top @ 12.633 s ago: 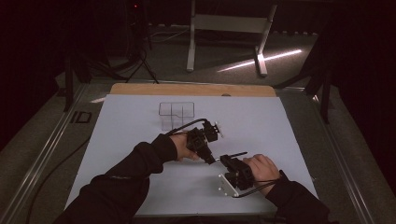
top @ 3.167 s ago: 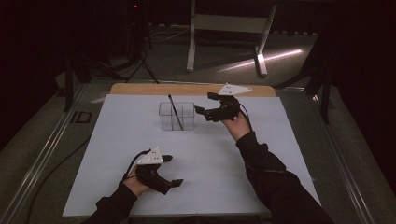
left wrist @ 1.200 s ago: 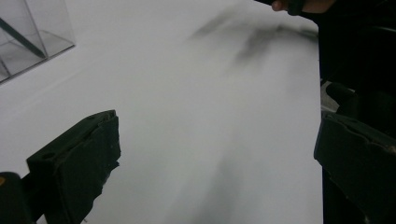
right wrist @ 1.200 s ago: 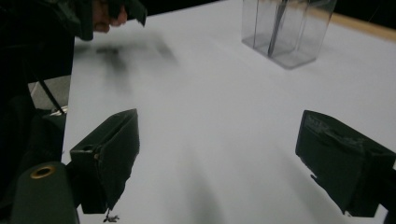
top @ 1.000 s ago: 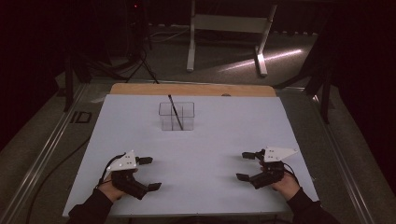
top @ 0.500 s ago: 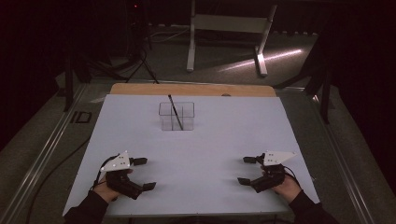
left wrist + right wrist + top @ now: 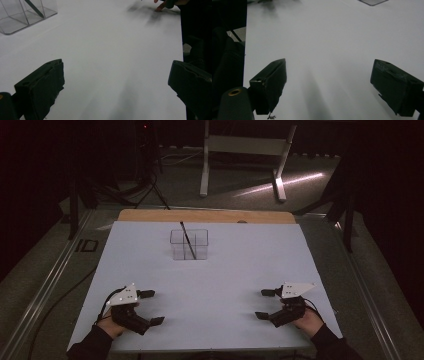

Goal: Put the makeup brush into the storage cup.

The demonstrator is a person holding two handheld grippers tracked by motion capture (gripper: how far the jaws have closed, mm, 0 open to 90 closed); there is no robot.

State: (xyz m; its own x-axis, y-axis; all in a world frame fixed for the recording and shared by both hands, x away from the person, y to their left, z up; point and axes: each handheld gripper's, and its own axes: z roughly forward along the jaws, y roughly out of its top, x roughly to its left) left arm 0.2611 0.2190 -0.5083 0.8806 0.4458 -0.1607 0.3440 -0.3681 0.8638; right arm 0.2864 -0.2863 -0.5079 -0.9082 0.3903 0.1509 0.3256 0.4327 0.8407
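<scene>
Two tools, left [image 7: 151, 307], right [image 7: 263, 303], both gaping, one clear box [image 7: 189, 244], one pen [image 7: 188, 240].

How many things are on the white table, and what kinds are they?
Clear box: 1
Black pen leaning in the box: 1
Grippers, left gripper and right gripper, both open and holding nothing: 2
Total: 4

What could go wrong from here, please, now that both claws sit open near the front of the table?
1. The pen leans tilted in the clear box, its top above the rim; a careless reach could knock it or tip the light-looking box.
2. The right claw rests near the table's front right corner, so it might slip over the edge.
3. The left claw trails a cable off the left edge, which may snag.
</scene>
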